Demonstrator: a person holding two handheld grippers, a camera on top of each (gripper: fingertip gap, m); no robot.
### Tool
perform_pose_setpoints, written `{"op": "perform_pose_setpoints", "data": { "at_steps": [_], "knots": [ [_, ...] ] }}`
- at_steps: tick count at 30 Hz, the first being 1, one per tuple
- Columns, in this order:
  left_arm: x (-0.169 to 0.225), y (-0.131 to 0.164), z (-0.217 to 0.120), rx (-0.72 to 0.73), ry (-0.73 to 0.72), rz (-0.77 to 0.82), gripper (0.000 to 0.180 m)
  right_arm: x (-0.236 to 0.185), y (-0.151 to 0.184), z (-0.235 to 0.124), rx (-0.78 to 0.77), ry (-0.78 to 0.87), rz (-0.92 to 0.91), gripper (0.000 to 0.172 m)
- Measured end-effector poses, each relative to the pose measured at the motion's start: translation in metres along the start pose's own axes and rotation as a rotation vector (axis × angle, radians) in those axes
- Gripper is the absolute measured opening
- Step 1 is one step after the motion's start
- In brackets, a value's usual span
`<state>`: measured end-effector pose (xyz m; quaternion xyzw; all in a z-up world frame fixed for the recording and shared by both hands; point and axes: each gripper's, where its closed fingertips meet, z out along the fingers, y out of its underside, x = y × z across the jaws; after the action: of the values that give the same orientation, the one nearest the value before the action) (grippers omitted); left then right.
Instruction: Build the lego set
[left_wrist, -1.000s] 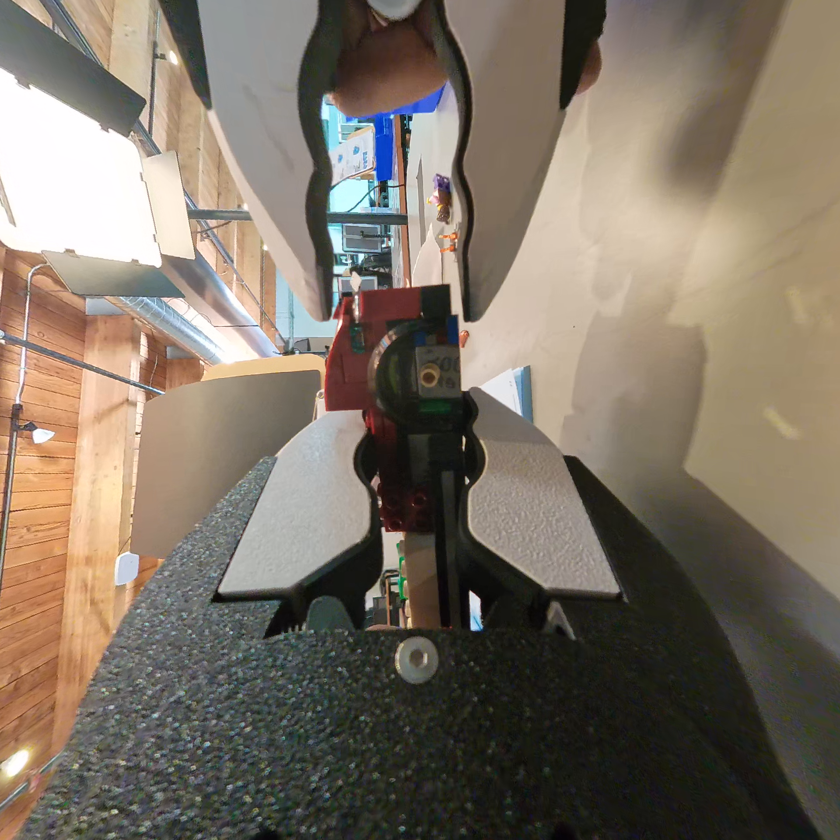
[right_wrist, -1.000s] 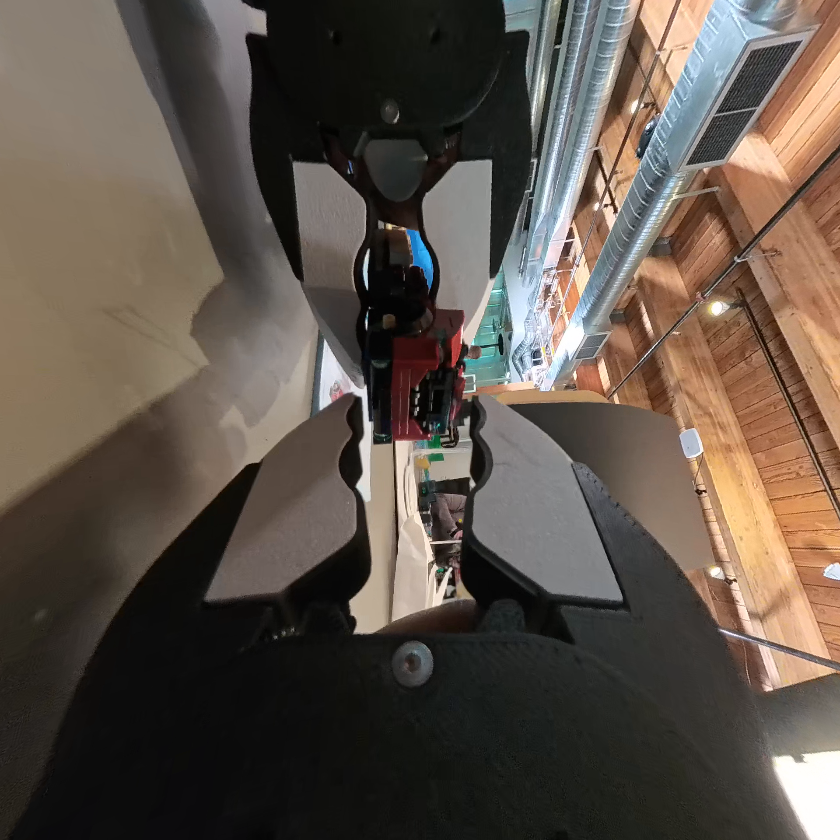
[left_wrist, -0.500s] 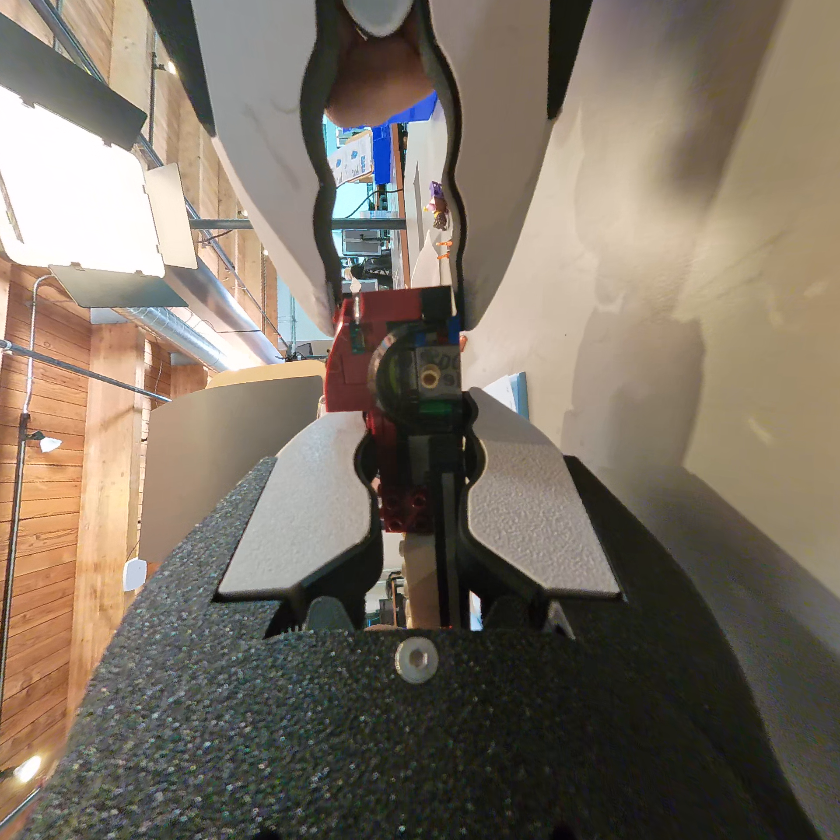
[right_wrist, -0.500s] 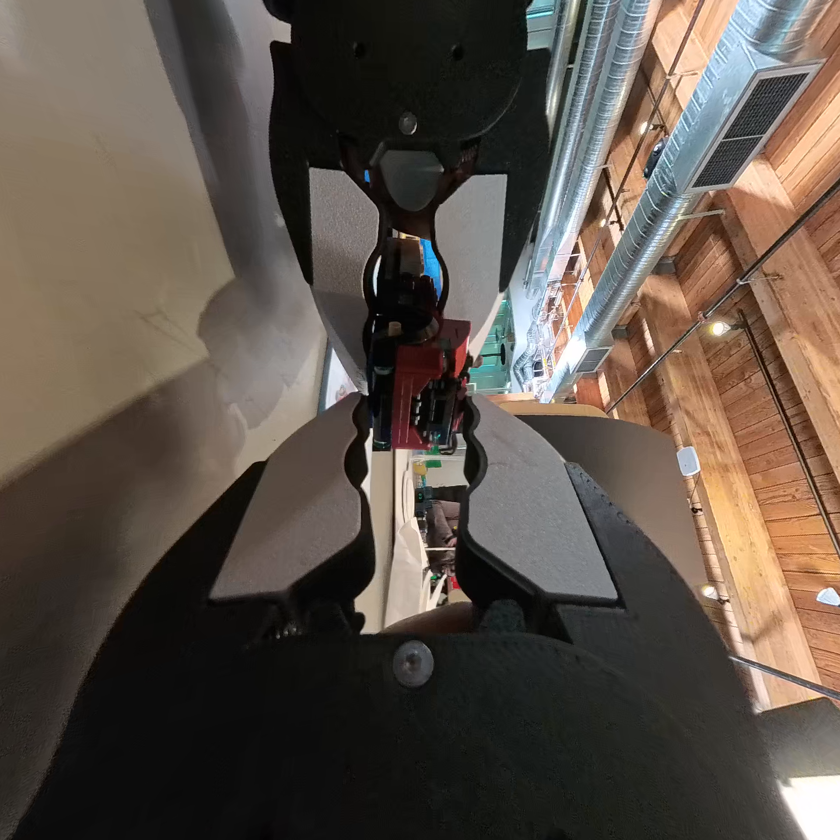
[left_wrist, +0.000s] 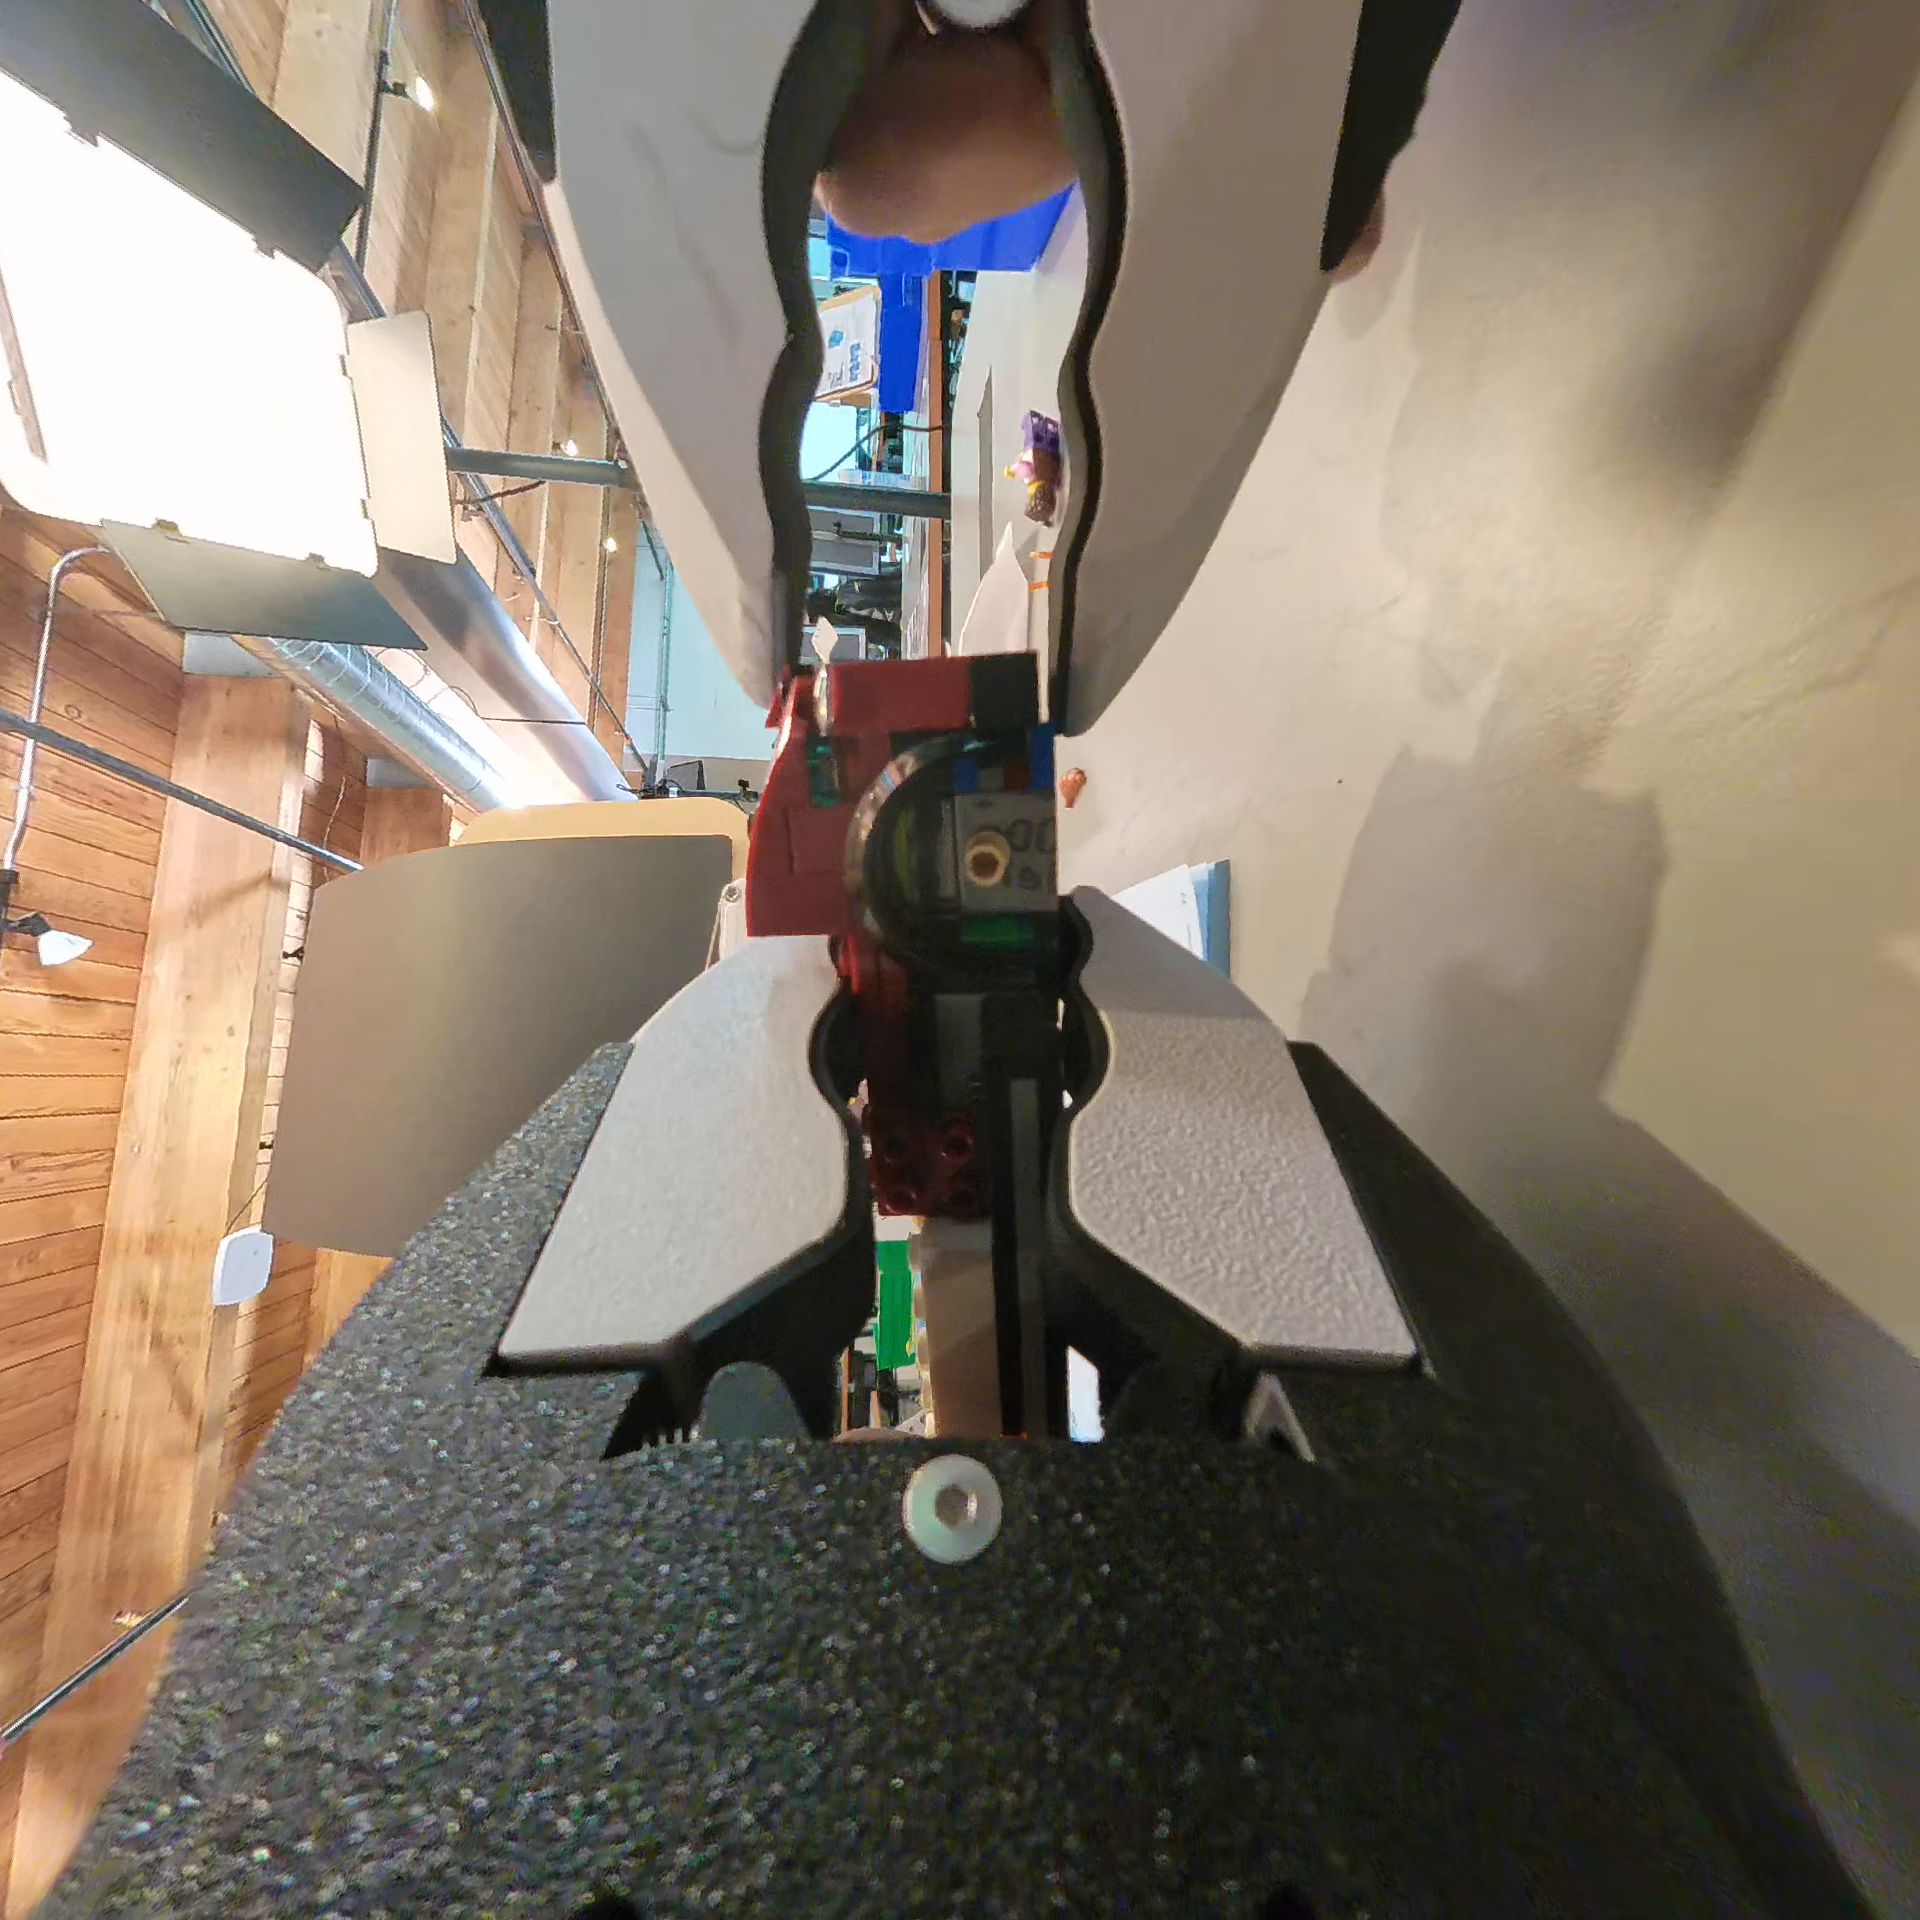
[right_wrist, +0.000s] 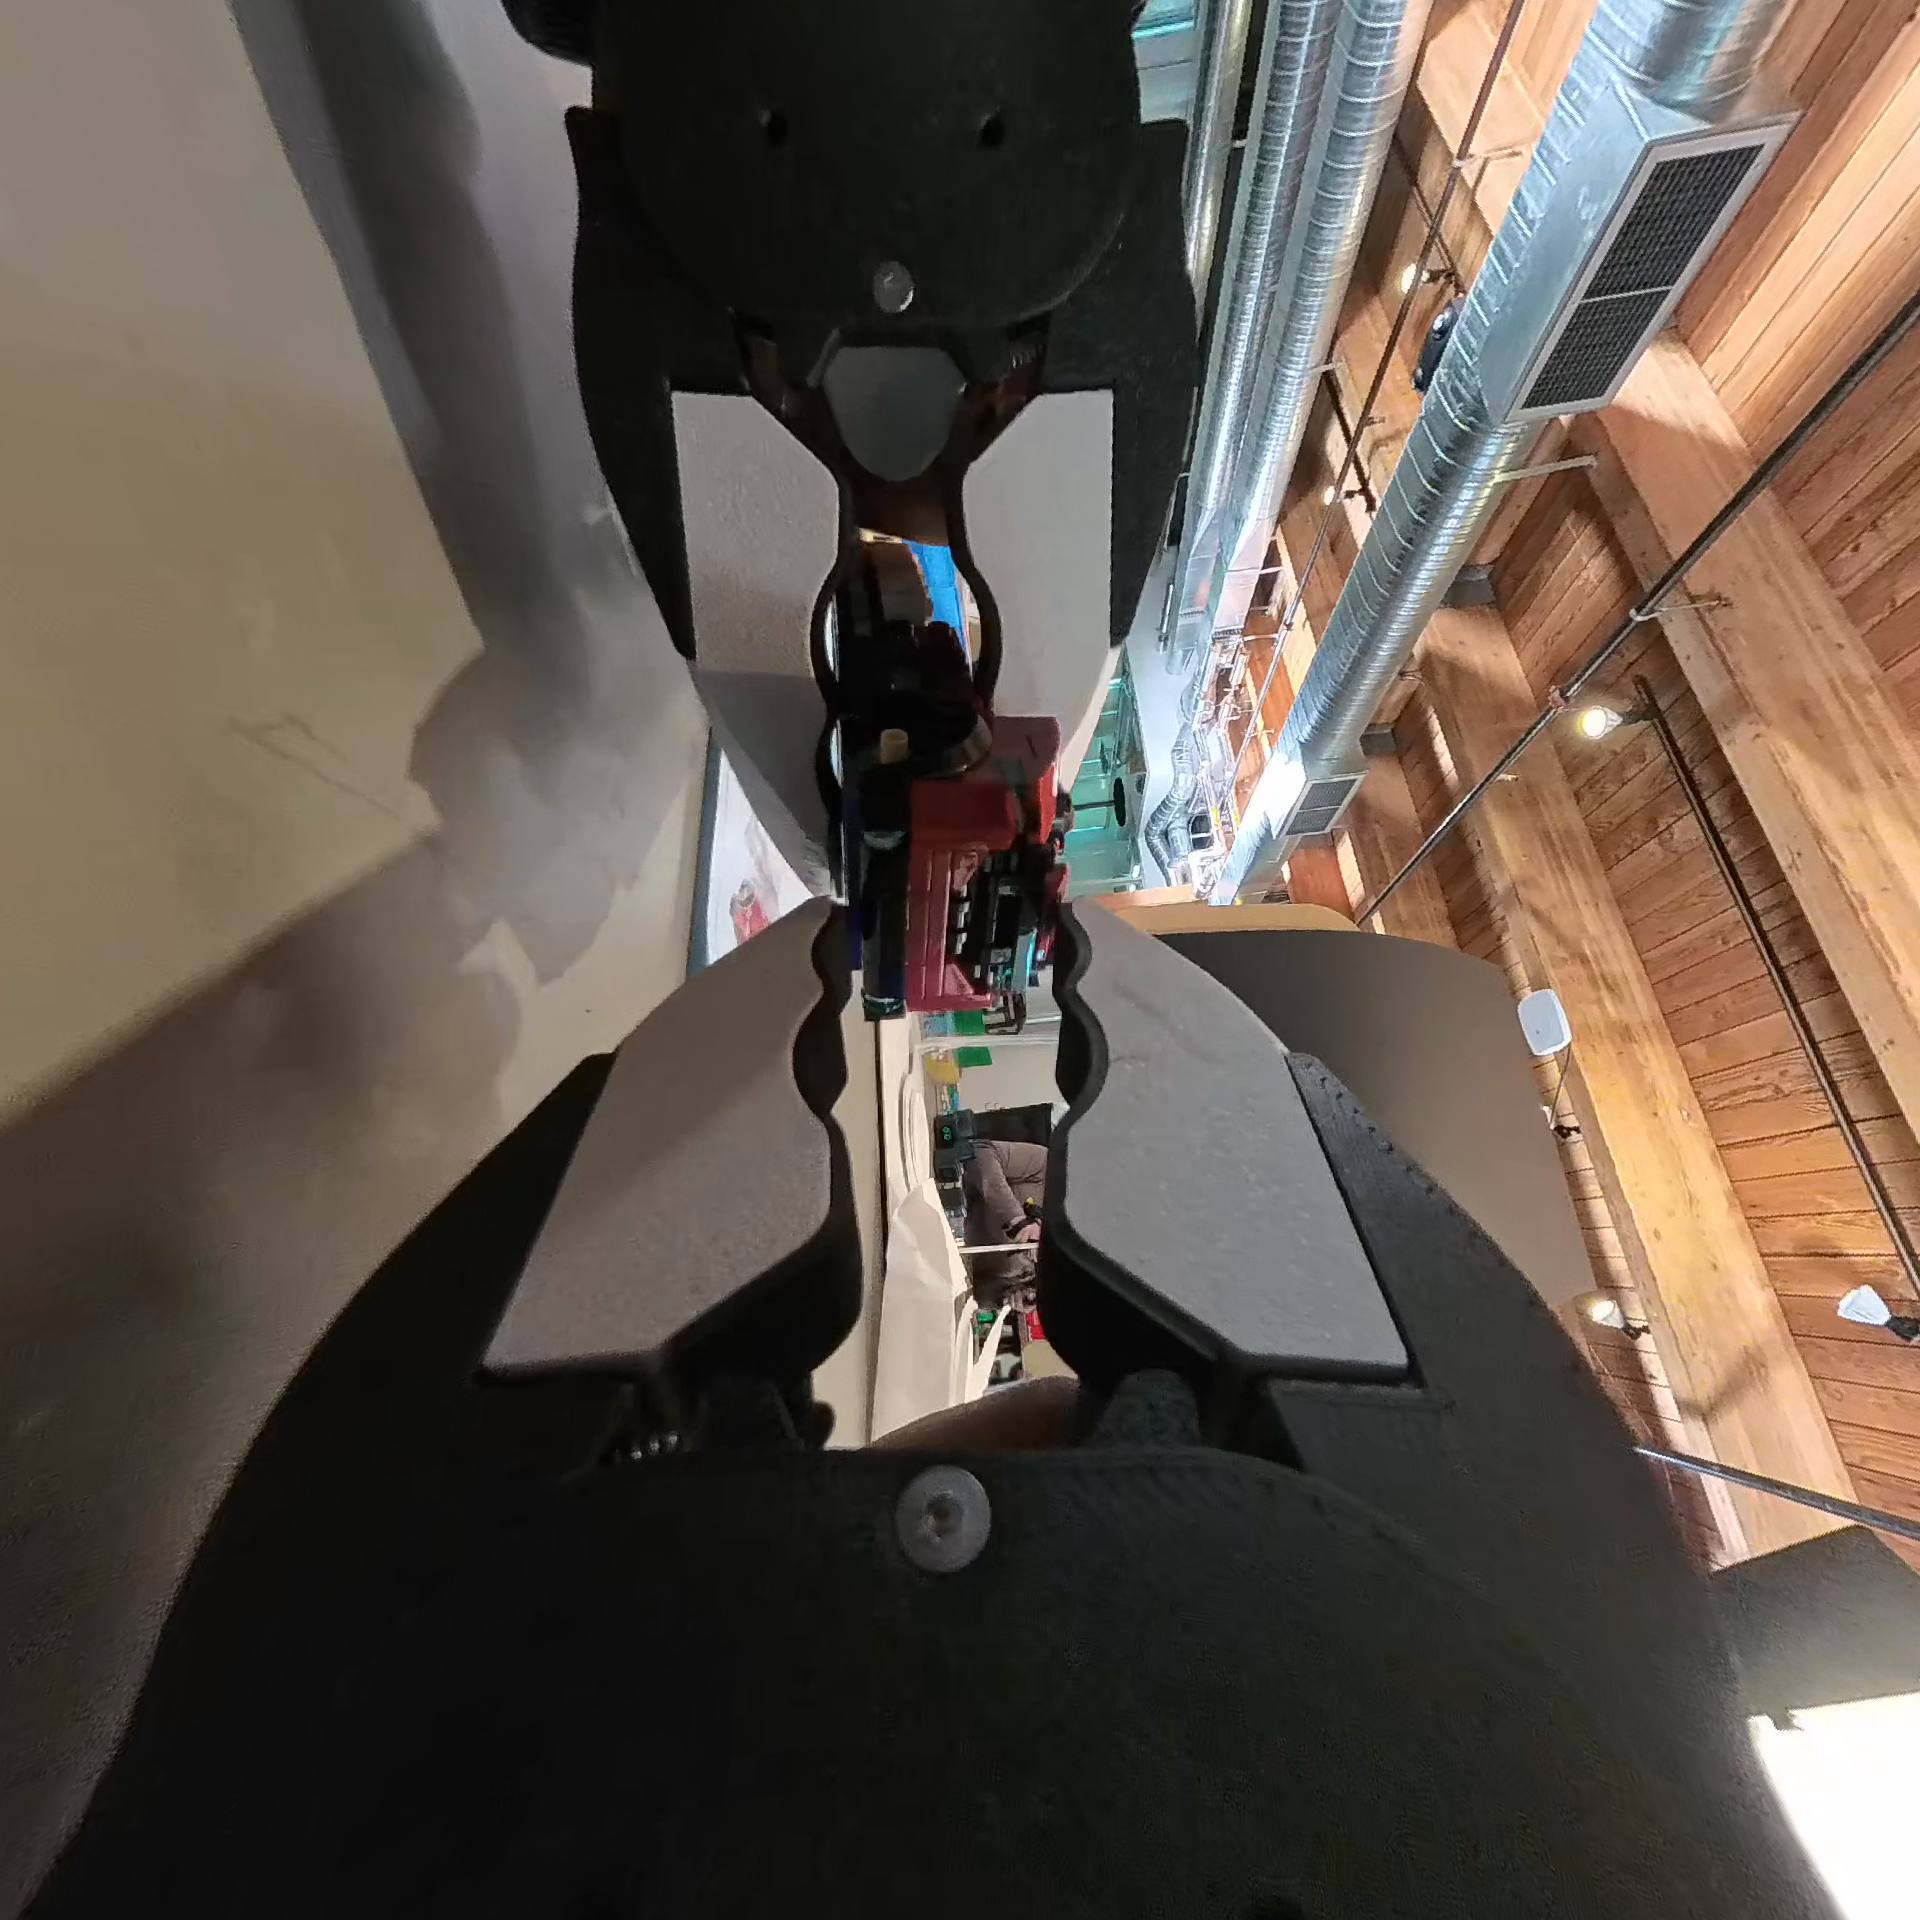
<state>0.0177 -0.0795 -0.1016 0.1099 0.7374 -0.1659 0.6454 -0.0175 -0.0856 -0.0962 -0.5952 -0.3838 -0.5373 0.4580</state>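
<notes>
The left gripper (left_wrist: 940, 997) and the right gripper (right_wrist: 951, 935) face each other tip to tip, with a red and black toy brick model (left_wrist: 914, 831) held in the air between them, beside a pale desk (left_wrist: 1558, 520) that fills one side of each view. In the left wrist view, the left gripper's fingers (left_wrist: 1174, 1049) are narrow and closed on the dark, rearward part of the model, both pads pressing its sides; a round dark wheel-like part and a grey block with a tan peg face the camera. The right gripper appears opposite, its fingertips (left_wrist: 1081, 665) reaching the red front block of the model. In the right wrist view, the right gripper's fingers (right_wrist: 748, 997) stand narrow on either side of the model (right_wrist: 956, 894); whether the pads press on the bricks or merely stand close to them cannot be told. Behind lie a paper sheet with a red picture (right_wrist: 743, 873) on the desk, small toy pieces (left_wrist: 1039, 468) farther off, a wooden wall (right_wrist: 1714, 831), metal ducts (right_wrist: 1403, 520) and a bright light panel (left_wrist: 177, 343).
</notes>
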Motion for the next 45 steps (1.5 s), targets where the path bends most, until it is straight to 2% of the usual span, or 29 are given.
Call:
{"op": "perform_pose_setpoints", "data": {
  "at_steps": [11,15,19,29,36,45],
  "knots": [
    [-0.002,0.002,-0.001,0.002,-0.007,-0.003,0.034,0.000,-0.001,0.003,-0.003,0.001,-0.012,0.036],
    [-0.003,0.003,0.001,0.007,-0.023,-0.037,0.034,0.006,0.001,0.001,-0.007,0.024,0.048,0.036],
    [-0.009,0.007,-0.002,0.011,-0.041,-0.089,0.034,0.014,0.009,-0.002,-0.014,0.036,0.131,0.043],
    [-0.001,-0.001,-0.002,0.043,-0.017,-0.098,0.034,0.009,0.002,0.001,-0.002,-0.002,0.117,0.050],
    [0.002,-0.005,0.000,0.048,-0.015,-0.062,0.034,0.008,0.004,0.003,-0.009,-0.007,0.084,0.039],
    [0.003,-0.003,0.001,0.039,-0.023,-0.051,0.034,0.007,0.004,0.005,-0.023,-0.007,0.047,0.038]
  ]
}}
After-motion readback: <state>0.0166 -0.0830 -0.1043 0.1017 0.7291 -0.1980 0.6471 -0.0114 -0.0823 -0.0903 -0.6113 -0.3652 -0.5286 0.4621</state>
